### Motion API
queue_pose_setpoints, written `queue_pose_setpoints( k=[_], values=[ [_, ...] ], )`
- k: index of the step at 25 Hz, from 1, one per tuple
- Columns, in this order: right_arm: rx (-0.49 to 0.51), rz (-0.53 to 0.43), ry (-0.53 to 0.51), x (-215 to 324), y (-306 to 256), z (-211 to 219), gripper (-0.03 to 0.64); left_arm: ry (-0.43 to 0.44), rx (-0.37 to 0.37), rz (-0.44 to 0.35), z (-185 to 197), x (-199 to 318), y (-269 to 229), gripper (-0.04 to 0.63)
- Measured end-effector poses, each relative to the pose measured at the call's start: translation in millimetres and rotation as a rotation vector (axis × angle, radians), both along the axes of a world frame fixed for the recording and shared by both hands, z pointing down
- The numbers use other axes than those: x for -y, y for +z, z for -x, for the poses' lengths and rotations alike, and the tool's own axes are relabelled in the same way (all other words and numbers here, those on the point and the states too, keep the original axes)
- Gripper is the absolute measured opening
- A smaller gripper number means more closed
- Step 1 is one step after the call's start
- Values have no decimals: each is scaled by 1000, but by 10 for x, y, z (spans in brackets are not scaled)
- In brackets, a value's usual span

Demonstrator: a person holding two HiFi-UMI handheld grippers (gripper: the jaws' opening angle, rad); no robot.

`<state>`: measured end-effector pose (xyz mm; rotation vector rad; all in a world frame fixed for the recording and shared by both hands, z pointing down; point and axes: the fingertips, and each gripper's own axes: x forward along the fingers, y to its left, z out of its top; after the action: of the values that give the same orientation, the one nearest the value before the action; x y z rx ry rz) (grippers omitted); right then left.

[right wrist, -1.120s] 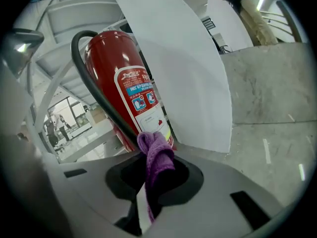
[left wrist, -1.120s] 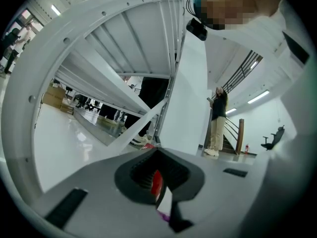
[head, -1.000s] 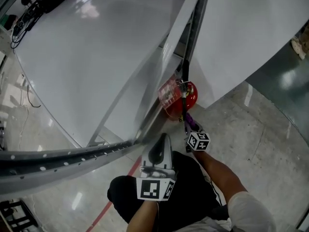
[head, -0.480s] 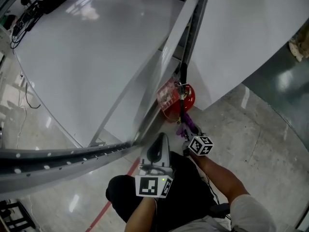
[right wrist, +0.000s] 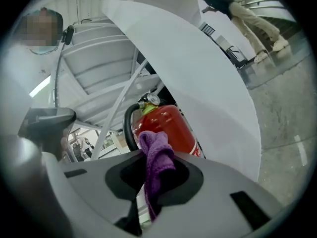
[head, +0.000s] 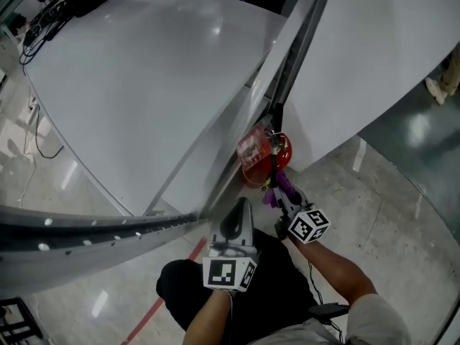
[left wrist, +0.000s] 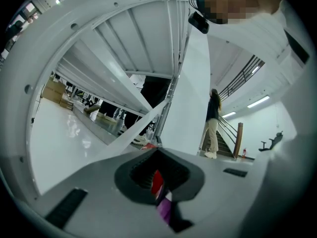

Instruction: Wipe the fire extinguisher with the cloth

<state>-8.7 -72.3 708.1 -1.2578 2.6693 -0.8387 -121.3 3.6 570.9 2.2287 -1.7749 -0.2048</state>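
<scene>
The extinguisher (head: 272,155) stands on the floor (head: 374,192), tucked in by the edge of the desk (head: 144,77) and its frame (head: 287,56). The right gripper (head: 286,201) points at it with its fingers closed on the purple cloth (right wrist: 156,155), which bunches above them and trails below. The cloth is just beside the red body; I cannot tell if it touches. The left gripper (head: 240,208) hangs back near the person's knee, fingers drawn together with only a slit between them and nothing held.

Likely troubles:
- The cloth is pinched by one fold. Dragging it hard across the cylinder could pull it out of the fingers, or leave bare fingers rubbing the paint.
- Nothing steadies the extinguisher. A sideways push high on the body could rock or topple it, since the left gripper is well apart from it.
- The hose (right wrist: 129,129) and the clear tag (head: 251,146) sit near the top. The loose end of the cloth could snag on them and tug them.
- The nook is tight. A wide stroke could knock the gripper against the frame or desk edge, and the far side would probably go unwiped
</scene>
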Motion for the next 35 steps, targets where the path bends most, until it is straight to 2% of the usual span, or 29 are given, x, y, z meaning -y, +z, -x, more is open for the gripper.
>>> queue_pose_setpoints(
  k=[5, 11, 18, 22, 29, 35],
  values=[
    [5, -40, -24, -35, -322, 38, 58, -2, -13, -7, 30, -6, -20, 5],
    [-13, -7, -9, -40, -466, 73, 58, 0, -34, -9, 29, 5, -35, 5],
    [-73, 8, -22, -23, -546, 102, 58, 1, -12, -21, -39, 42, -80, 5],
    [-129, -64, -33, 23, -698, 126, 58, 4, 15, -29, -103, 105, -63, 5],
    [-133, -150, -48, 143, -1007, 199, 58, 14, 16, -8, -128, 156, 14, 5],
    [-205, -290, -76, 103, -1276, 267, 58, 0, 13, 10, -149, 248, 95, 5]
  ],
)
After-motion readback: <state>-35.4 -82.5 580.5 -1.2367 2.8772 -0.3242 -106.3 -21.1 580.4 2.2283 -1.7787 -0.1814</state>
